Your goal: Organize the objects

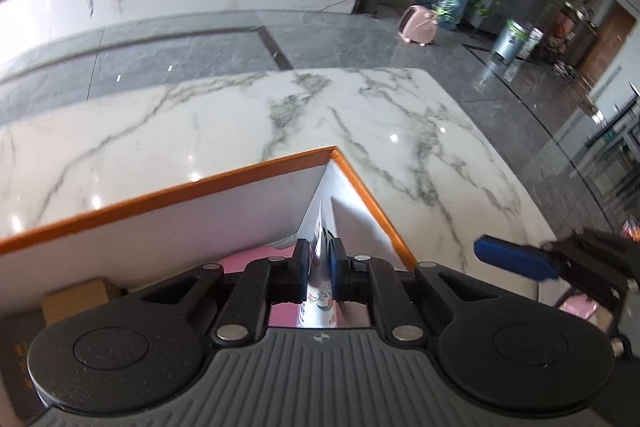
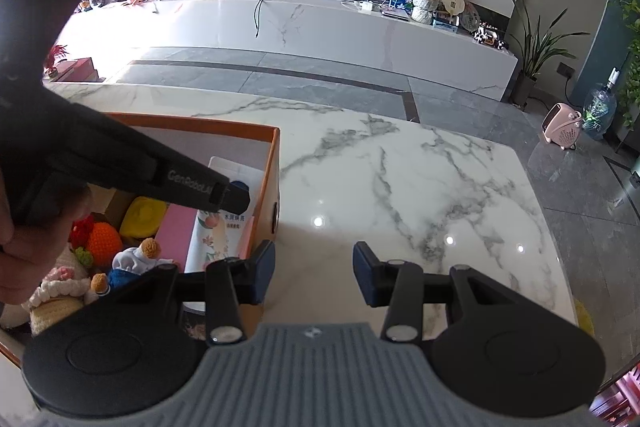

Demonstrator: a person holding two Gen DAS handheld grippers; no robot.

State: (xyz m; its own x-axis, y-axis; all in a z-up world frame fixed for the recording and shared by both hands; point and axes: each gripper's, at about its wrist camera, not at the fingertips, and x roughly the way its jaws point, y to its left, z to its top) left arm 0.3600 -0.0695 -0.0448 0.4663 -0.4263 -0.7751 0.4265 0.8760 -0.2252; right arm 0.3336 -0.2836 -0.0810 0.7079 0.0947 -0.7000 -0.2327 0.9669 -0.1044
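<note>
Pinching a thin floral packet [image 1: 320, 291] inside the orange-rimmed box [image 1: 168, 193], left claw [image 1: 319, 269] clamps — right claw [image 2: 314, 277] gapes empty beside that box.

We see the marble table [image 2: 400, 187] lying bare to the right of the orange-rimmed box [image 2: 272, 163], free for any pass. Inside the box, crocheted toys [image 2: 100, 243], a pink book [image 2: 172, 231] and a flat packet [image 2: 218, 239] crowd the floor, and its walls hem the sides.

pouch [image 1: 320, 291] lower part hidden by left gripper [image 1: 319, 269] | box [image 1: 168, 195] cut off
</note>
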